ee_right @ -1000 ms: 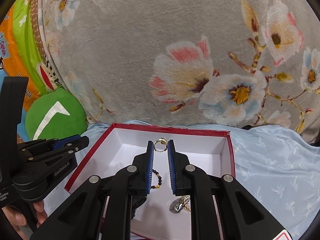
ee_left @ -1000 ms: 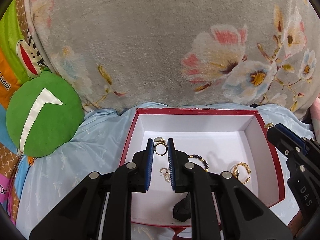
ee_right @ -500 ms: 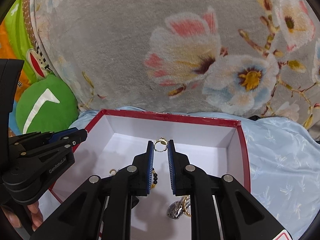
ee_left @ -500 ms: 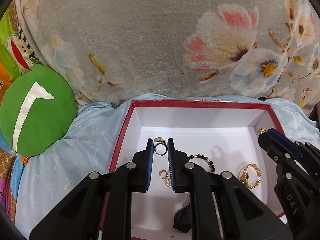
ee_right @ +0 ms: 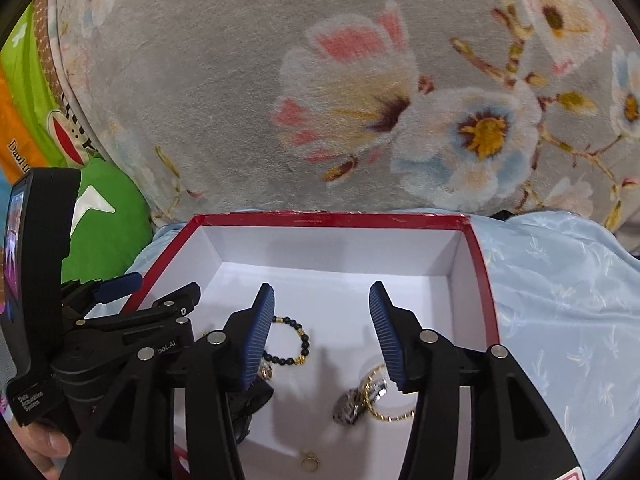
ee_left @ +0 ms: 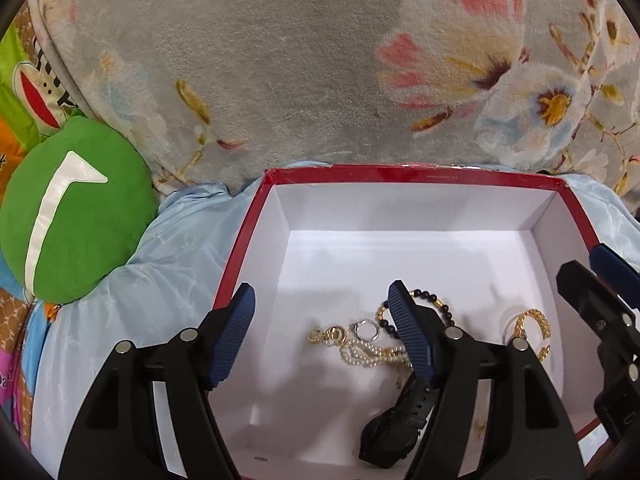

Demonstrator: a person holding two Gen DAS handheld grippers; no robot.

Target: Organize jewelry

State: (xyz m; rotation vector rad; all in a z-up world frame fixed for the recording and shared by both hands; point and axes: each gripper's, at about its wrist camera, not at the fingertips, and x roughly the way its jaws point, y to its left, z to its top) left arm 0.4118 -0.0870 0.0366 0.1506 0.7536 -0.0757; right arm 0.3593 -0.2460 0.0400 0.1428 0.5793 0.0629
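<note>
A red box (ee_left: 400, 174) with a white inside lies on the pale blue cloth. My left gripper (ee_left: 320, 292) hangs over its left half; its jaws are opening and nothing is between them. Below it lie a pearl string (ee_left: 360, 354), a silver ring (ee_left: 366, 330), a black bead bracelet (ee_left: 436, 304) and a black strap (ee_left: 400, 420). My right gripper (ee_right: 321, 292) is over the box (ee_right: 320, 218) too, its jaws opening with nothing between them. Under it lie the bead bracelet (ee_right: 298, 340), a silver watch with a gold chain (ee_right: 360, 400) and a small gold ring (ee_right: 310, 460).
A grey flowered blanket (ee_left: 320, 72) rises right behind the box. A green round cushion (ee_left: 72, 208) lies to the left on the pale blue cloth (ee_right: 560, 300). A hand (ee_right: 44, 444) holds the left gripper (ee_right: 156, 288) close beside the right one.
Both grippers were shut on a small gold ring each. Both now stand apart with nothing between the pads, and both have sunk closer to the box floor.
</note>
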